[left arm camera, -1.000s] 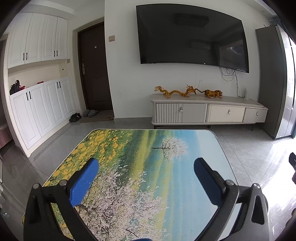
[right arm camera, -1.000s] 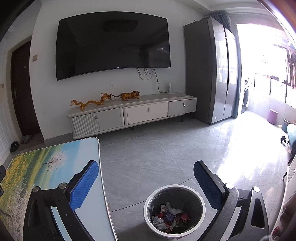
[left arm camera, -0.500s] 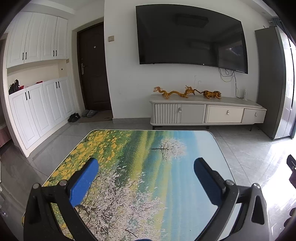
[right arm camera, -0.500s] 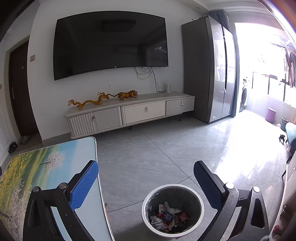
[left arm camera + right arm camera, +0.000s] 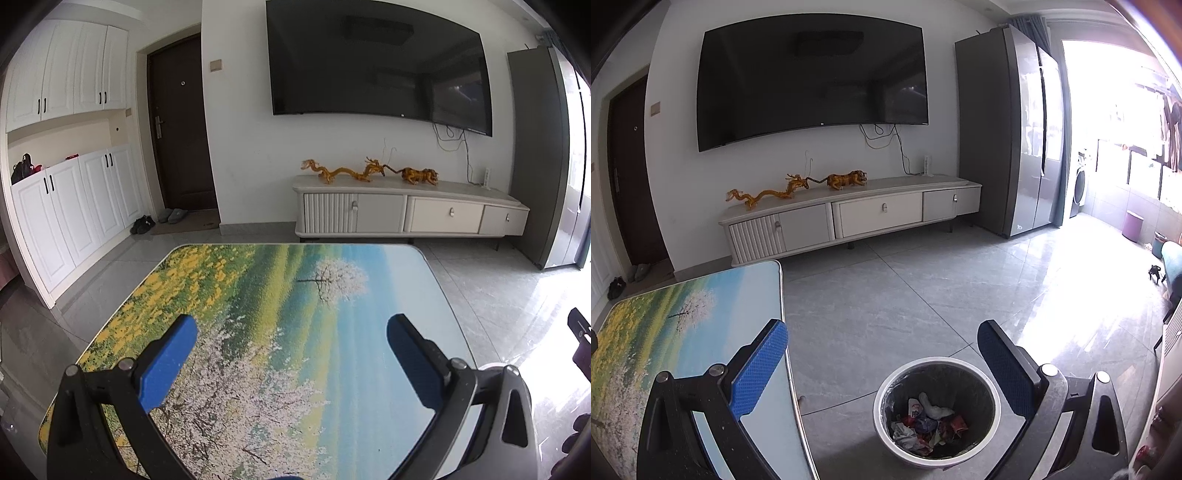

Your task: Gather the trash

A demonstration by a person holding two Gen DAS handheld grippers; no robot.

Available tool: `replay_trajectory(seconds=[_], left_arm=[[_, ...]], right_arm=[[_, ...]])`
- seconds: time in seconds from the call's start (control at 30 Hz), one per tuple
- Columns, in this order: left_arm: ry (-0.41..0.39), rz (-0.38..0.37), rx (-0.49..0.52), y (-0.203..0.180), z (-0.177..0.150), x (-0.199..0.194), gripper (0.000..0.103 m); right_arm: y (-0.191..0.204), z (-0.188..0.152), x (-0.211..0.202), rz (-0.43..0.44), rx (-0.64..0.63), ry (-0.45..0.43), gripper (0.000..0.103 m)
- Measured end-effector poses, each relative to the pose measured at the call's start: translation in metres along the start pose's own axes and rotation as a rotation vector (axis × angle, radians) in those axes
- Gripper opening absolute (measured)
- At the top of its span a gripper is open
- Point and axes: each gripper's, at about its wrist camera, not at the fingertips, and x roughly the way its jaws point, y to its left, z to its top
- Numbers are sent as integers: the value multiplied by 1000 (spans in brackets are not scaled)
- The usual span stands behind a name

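A round trash bin with a white rim and dark liner stands on the floor to the right of the table. Crumpled wrappers and paper lie in its bottom. My right gripper is open and empty, held above the bin and the table's right edge. My left gripper is open and empty above the table, whose top shows a printed landscape with a blossoming tree. No trash shows on the table top.
A white TV cabinet with orange dragon and tiger figures stands against the far wall under a large TV. A grey fridge is at the right. White cupboards and a dark door are at the left. Grey tile floor surrounds the table.
Both views have shifted slightly; the right gripper's view has drifted a little to the right. Both grippers stay open and empty.
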Motion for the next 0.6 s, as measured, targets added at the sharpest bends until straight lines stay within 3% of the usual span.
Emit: replay_trajectory(seconds=[0.6], left_arm=[[13,-11,14,-10,-7,2,103]], right_arm=[[4,-6,6,9,-2,22,103]])
